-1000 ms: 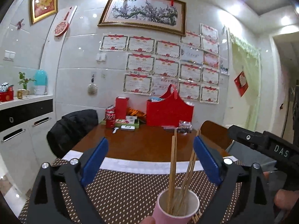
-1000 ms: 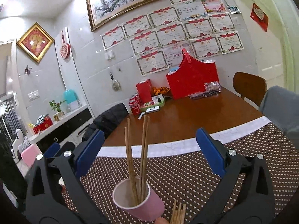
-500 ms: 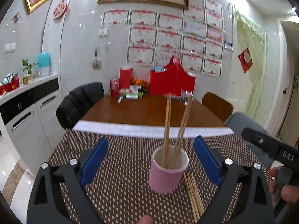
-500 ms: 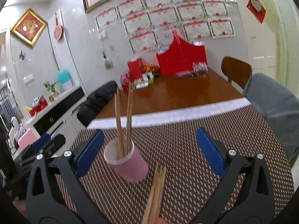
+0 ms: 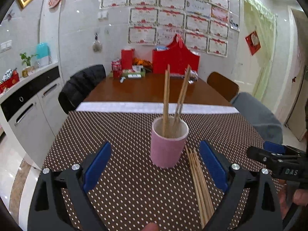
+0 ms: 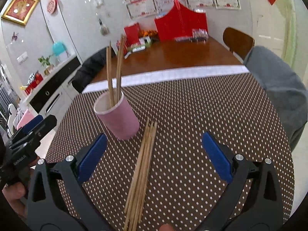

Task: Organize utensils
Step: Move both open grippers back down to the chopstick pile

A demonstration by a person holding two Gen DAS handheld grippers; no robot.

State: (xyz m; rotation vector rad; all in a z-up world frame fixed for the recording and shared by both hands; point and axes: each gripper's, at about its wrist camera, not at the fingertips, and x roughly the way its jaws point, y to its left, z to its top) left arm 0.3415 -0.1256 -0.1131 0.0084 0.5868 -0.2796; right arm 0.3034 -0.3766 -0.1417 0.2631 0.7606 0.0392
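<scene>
A pink cup (image 5: 168,147) stands upright on the brown dotted mat (image 5: 125,182) with a few wooden chopsticks (image 5: 166,98) standing in it. A bundle of several loose chopsticks (image 5: 199,181) lies on the mat just right of the cup. My left gripper (image 5: 155,165) is open and empty, just in front of the cup. In the right wrist view the cup (image 6: 119,116) is ahead to the left and the loose chopsticks (image 6: 141,171) lie between my open, empty right gripper's (image 6: 154,157) blue pads. The right gripper also shows in the left wrist view (image 5: 279,161).
The wooden table (image 5: 150,90) beyond the mat holds a red bag (image 5: 176,61), red boxes and small items at the far wall. A chair with a black jacket (image 5: 80,86) is on the left, a wooden chair (image 5: 222,85) on the right, a grey cloth (image 6: 277,84) at the mat's right edge.
Both grippers have pulled back and risen away from the cup. The cup now sits further ahead, and the loose chopstick bundle has come fully into view.
</scene>
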